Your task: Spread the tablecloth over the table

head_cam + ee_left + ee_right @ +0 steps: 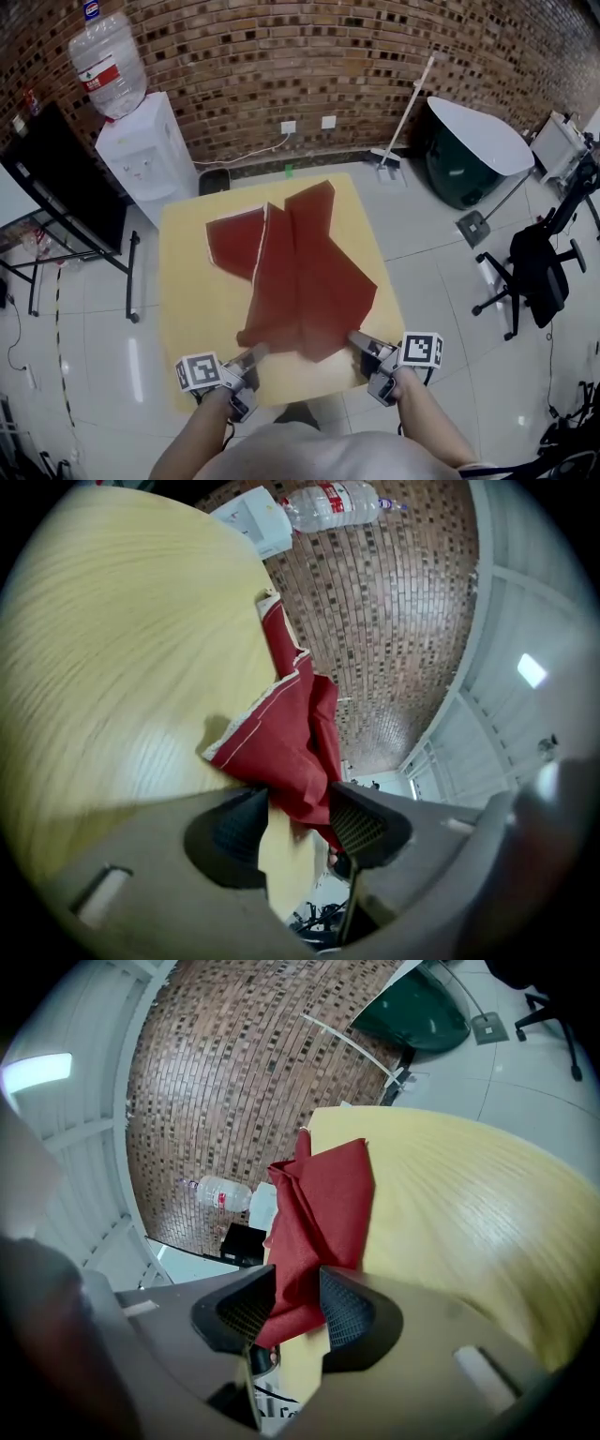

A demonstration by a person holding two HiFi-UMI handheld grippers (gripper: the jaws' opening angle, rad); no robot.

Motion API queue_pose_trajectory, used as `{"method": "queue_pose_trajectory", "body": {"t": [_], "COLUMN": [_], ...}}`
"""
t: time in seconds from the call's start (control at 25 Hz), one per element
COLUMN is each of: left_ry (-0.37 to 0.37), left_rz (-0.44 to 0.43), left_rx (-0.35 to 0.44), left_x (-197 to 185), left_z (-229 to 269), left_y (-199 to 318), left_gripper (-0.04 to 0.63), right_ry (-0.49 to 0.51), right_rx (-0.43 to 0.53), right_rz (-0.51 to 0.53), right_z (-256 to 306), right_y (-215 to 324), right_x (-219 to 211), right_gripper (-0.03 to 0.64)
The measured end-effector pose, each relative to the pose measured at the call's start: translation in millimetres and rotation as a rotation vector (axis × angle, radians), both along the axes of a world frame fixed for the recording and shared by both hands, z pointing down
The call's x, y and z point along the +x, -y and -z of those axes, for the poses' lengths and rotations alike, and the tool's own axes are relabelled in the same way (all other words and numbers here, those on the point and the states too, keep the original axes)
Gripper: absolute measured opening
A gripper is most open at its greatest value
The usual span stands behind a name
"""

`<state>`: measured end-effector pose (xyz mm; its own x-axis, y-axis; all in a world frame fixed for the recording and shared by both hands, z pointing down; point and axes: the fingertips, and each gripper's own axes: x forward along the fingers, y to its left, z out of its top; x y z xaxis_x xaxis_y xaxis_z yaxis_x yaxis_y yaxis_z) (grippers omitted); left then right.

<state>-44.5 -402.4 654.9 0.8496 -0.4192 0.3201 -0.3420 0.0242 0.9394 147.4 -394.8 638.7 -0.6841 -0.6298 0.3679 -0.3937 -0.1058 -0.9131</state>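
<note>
The tablecloth (302, 272) lies bunched and partly folded on the middle of the worktop (187, 281). Its long axis runs from your near edge away towards the far edge. Bare wood shows on the left and right of it, so the cloth is far from spread.

Both tools sit at the near hem, one at each near corner, and the whole cloth stretches away in front of them. Neither hand is clearly closer to it.

Your left tool (251, 354) is at the near left corner. In the left gripper view its jaws stand well apart. A red fold hangs down between them, close against the right-hand pad, and bare worktop shows through the rest of the gap. Nothing is clamped there.

Your right tool (358, 339) is at the near right corner. In the right gripper view its jaws are also apart. The hem runs between the two pads without being pinched, so this tool grips nothing either.

The coming move seems to turn on that layout. The cloth is narrow from left to right and long from near to far, with a corner already inside each open tool. You would likely close on both corners, then draw them apart towards the left and right near corners of the worktop. The loose fold in the left tool could slip out if you close too shallow.
</note>
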Motion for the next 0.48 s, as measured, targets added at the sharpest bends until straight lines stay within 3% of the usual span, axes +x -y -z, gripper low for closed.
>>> {"method": "queue_pose_trajectory", "body": {"t": [0.08, 0.2, 0.32, 0.48], "left_ry": [0.007, -0.011, -0.074, -0.063], "left_rz": [0.034, 0.09, 0.135, 0.139], "left_rx": [-0.032, -0.079, -0.099, -0.041], "left_x": [-2, -4, -4, -5], "left_z": [-4, -11, -11, -4], "left_y": [2, 5, 6, 7], "left_gripper": [0.187, 0.033, 0.012, 0.011], "right_ry": [-0.022, -0.038, -0.052, -0.067], "right_rx": [-0.011, -0.026, -0.006, 0.04], "right_rz": [-0.005, -0.015, -0.01, -0.013], "right_z": [-4, -7, -3, 11], "right_y": [3, 5, 4, 5], "right_x": [-1, -3, -6, -2], "right_gripper": [0.124, 0.019, 0.006, 0.005]}}
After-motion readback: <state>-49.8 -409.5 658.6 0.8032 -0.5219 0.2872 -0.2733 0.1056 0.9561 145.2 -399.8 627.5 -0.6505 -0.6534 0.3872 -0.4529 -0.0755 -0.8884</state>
